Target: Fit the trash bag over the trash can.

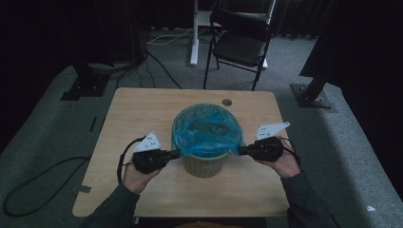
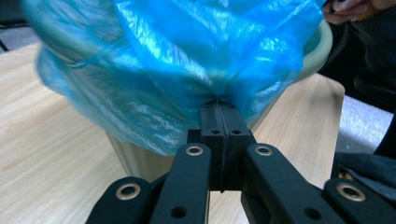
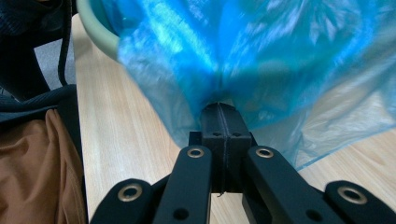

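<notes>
A pale bin point(image 1: 205, 164) lined with a blue bag point(image 1: 207, 130) stands near the middle of the wooden table point(image 1: 138, 111), a little toward the person's edge. The left gripper point(image 1: 177, 153) pinches the bag's overhang at the bin's left rim, jaws clenched on the film point(image 2: 163, 70); the right gripper point(image 1: 241, 150) does the same at the right rim point(image 3: 261, 51). Bare tabletop lies open on every side of the bin — widest toward the far edge. A black chair point(image 1: 240, 40) stands on the floor beyond the table.
</notes>
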The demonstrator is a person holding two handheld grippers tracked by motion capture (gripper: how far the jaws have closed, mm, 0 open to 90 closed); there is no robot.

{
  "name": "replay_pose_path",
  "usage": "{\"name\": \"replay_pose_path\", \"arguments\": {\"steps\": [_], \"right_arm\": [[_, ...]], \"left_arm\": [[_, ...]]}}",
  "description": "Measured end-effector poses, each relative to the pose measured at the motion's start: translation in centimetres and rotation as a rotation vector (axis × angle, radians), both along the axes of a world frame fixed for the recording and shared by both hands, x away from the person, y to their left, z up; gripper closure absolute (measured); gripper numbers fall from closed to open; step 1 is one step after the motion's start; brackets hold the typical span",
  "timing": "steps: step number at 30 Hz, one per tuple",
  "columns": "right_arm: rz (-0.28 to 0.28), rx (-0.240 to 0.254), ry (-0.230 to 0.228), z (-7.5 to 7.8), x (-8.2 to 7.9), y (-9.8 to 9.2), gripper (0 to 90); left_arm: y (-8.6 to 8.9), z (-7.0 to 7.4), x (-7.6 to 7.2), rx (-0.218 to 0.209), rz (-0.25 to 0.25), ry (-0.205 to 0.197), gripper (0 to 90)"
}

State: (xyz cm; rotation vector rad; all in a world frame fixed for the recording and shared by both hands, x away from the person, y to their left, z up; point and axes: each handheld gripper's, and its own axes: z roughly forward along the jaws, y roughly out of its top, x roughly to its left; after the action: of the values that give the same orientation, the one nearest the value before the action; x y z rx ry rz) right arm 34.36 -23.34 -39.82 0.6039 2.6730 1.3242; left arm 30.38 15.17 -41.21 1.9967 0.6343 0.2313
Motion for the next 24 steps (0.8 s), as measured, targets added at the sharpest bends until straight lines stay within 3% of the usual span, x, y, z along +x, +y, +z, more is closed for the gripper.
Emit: {"name": "replay_pose_path", "arguments": {"steps": [9,15,18,21,24], "right_arm": [[-0.059,-0.01,0.04,-1.5,2.0,0.6,90.0],[-0.1,-0.027,0.061,-2.5,2.6,0.5,90.0],[-0.102,-0.031,0.049,-2.3,2.5,0.2,89.6],[-0.107,-0.016,0.027,-1.5,2.1,-0.5,75.8],[-0.113,0.009,0.003,-0.3,1.5,-1.6,69.7]], "left_arm": [[-0.3,-1.7,1.9,0.043,0.031,0.041,89.9],[0.5,-2.6,2.7,0.029,0.077,0.089,89.9],[0.8,-2.2,2.3,0.025,0.09,0.07,88.9],[1.8,-1.4,1.7,0.002,0.108,0.051,79.8],[2.9,-0.4,1.1,-0.02,0.123,0.017,73.9]]}}
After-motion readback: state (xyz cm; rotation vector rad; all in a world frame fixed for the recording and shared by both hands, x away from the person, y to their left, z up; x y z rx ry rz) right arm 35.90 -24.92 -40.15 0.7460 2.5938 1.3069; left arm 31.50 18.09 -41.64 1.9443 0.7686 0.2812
